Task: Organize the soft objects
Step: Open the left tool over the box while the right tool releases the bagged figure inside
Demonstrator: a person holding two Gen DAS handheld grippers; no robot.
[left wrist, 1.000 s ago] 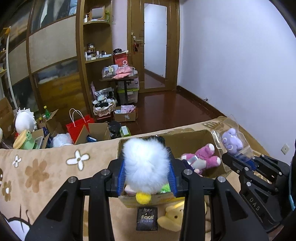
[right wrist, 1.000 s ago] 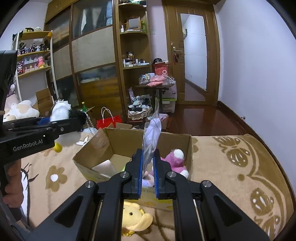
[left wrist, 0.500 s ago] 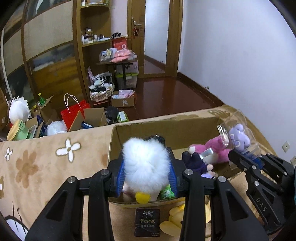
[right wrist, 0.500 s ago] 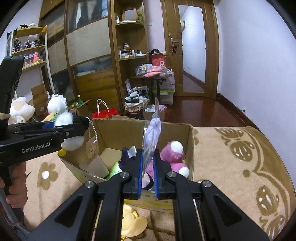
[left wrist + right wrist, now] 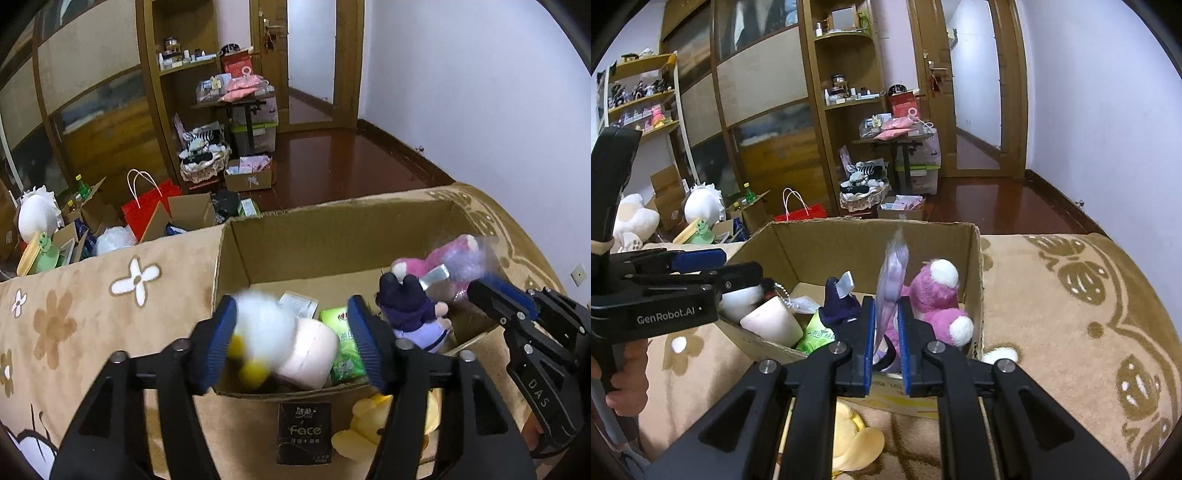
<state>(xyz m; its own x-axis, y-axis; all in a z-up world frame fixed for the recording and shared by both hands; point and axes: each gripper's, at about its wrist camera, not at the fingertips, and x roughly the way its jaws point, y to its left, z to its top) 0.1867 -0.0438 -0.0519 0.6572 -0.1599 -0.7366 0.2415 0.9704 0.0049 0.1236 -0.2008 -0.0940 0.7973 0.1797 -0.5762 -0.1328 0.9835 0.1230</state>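
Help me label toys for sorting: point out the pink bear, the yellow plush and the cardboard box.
pink bear (image 5: 932,295), right wrist view, on its body.
yellow plush (image 5: 858,448), right wrist view, on its rounded edge.
cardboard box (image 5: 332,236), left wrist view, on its far inner wall.

Left gripper, jaws spread wide, is hovering over a cardboard box; a blurred white fluffy toy is sitting between them, over a pink roll.

Pink bear, white fluffy toy, flower-patterned tan blanket
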